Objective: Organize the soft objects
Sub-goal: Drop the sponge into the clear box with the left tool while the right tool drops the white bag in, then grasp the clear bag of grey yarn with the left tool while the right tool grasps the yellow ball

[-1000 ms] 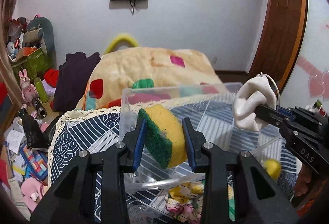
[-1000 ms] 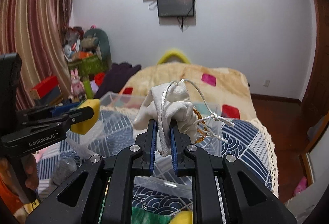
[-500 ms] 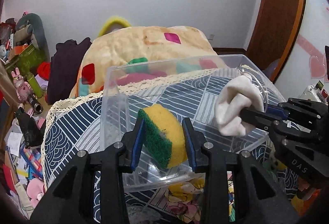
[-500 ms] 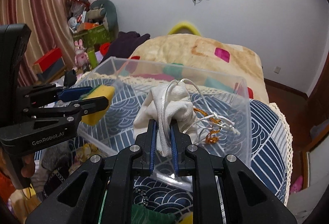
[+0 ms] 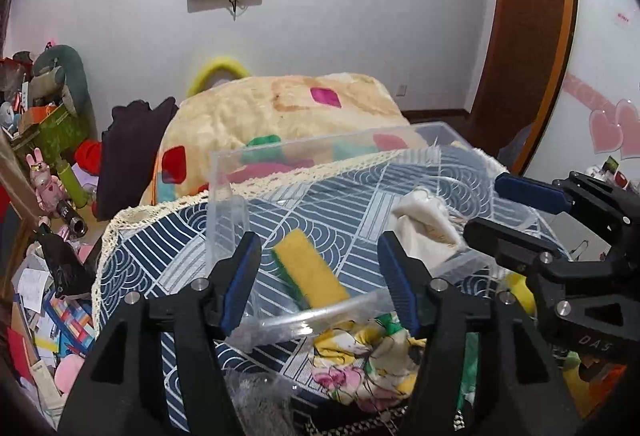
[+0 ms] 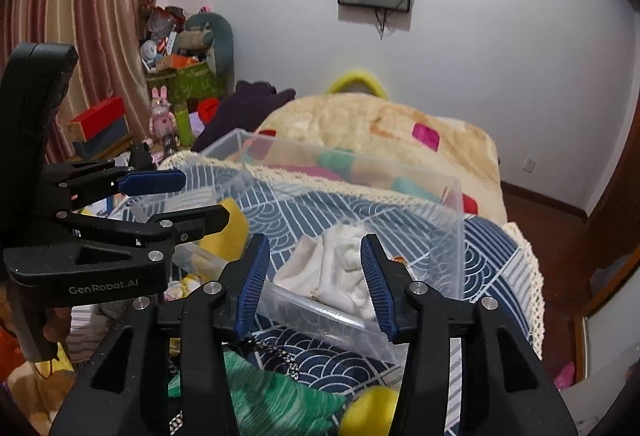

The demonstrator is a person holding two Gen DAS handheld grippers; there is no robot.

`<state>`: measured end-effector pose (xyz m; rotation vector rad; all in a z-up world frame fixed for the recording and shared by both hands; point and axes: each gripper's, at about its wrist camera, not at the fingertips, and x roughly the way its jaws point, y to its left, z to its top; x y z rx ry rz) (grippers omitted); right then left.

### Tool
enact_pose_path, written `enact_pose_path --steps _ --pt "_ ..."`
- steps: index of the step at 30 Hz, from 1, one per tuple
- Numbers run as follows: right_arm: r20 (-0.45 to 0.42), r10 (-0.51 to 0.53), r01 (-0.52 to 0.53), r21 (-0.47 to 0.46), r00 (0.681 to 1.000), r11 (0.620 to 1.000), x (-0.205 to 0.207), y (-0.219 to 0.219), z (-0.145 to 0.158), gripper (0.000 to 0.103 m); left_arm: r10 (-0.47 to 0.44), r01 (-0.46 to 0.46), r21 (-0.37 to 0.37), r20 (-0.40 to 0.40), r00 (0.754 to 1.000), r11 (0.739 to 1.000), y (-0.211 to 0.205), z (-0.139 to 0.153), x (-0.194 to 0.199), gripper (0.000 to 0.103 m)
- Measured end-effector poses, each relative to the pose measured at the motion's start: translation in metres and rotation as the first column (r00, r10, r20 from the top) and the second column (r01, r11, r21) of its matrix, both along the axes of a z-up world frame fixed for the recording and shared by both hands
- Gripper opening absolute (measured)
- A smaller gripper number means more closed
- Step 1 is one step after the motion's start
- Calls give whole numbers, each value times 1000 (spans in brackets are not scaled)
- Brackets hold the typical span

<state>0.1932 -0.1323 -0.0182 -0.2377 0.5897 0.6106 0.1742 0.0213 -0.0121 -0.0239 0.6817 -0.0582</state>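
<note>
A clear plastic bin [image 5: 228, 164] [image 6: 452, 204] stands on the blue patterned cloth. A yellow and green sponge [image 5: 308, 272] [image 6: 226, 236] lies inside it on the left. A white drawstring pouch [image 5: 424, 226] [image 6: 340, 268] lies inside it on the right. My left gripper [image 5: 320, 272] [image 6: 200, 196] is open and empty, just in front of the sponge. My right gripper [image 6: 312, 268] [image 5: 484, 208] is open and empty, its jaws either side of the pouch without touching it.
In front of the bin lie a floral cloth [image 5: 360, 364], a green cloth [image 6: 272, 396], a yellow soft object [image 6: 368, 412] and something grey and fuzzy [image 5: 256, 396]. A bed with a patchwork blanket [image 5: 280, 108] lies behind. Clutter and toys [image 5: 52, 188] fill the floor at left.
Both grippers opened. The sponge dropped from the left gripper and the pouch from the right gripper into the bin.
</note>
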Motion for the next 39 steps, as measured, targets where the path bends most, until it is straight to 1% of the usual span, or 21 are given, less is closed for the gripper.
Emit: enact_pose_path --steps 1,2,3,5,8,10,13,14,16,20,21,24,28,32,36,39 --pt "10 -2 2 9 1000 1000 -2 -1 3 51 0 0 3 17 1000 1000 0 4 -6 60" --pt "23 -5 5 21 1000 1000 -6 -3 6 53 1 -1 5 31 1000 1000 0 8 -10 62" --pt "33 -7 6 31 999 1000 -8 -4 10 53 1 -2 6 46 999 1000 1 12 -15 64" --pt "51 -13 10 51 999 999 -13 -8 16 53 5 -5 5 85 996 1000 2 21 -27 72" --pt "71 -20 14 84 997 996 -21 -15 24 54 9 -9 0 130 992 1000 4 31 -42 77" --pt "89 -31 22 101 996 995 -27 -19 28 61 16 -16 1 151 988 1000 5 37 -51 80" --pt "118 -53 38 126 992 991 -35 -26 33 63 25 -25 0 185 983 1000 8 44 -66 86" --pt "124 -58 41 131 991 990 -38 -28 34 64 27 -27 0 192 981 1000 9 45 -71 90" --pt "128 -66 48 140 990 989 -40 -32 35 64 39 -41 5 209 977 999 12 46 -81 92" --pt "136 -92 72 140 986 988 -47 -40 30 65 59 -64 14 222 973 998 19 39 -94 93" --pt "136 -101 82 138 986 987 -48 -43 27 66 66 -71 13 222 973 997 20 36 -96 93" --pt "118 -126 107 152 985 983 -50 -53 18 74 94 -96 1 204 974 995 27 22 -100 94" --pt "83 -148 134 157 985 978 -51 -61 4 74 110 -110 -9 150 982 994 32 -1 -97 94" --pt "48 -164 156 142 985 978 -50 -63 -10 74 132 -131 -13 92 987 991 37 -26 -95 93" --pt "18 -177 174 114 984 978 -47 -66 -27 74 158 -157 -33 31 987 987 46 -49 -93 94" --pt "-12 -185 185 99 983 978 -46 -68 -38 74 174 -174 -30 -7 985 984 51 -63 -91 94"
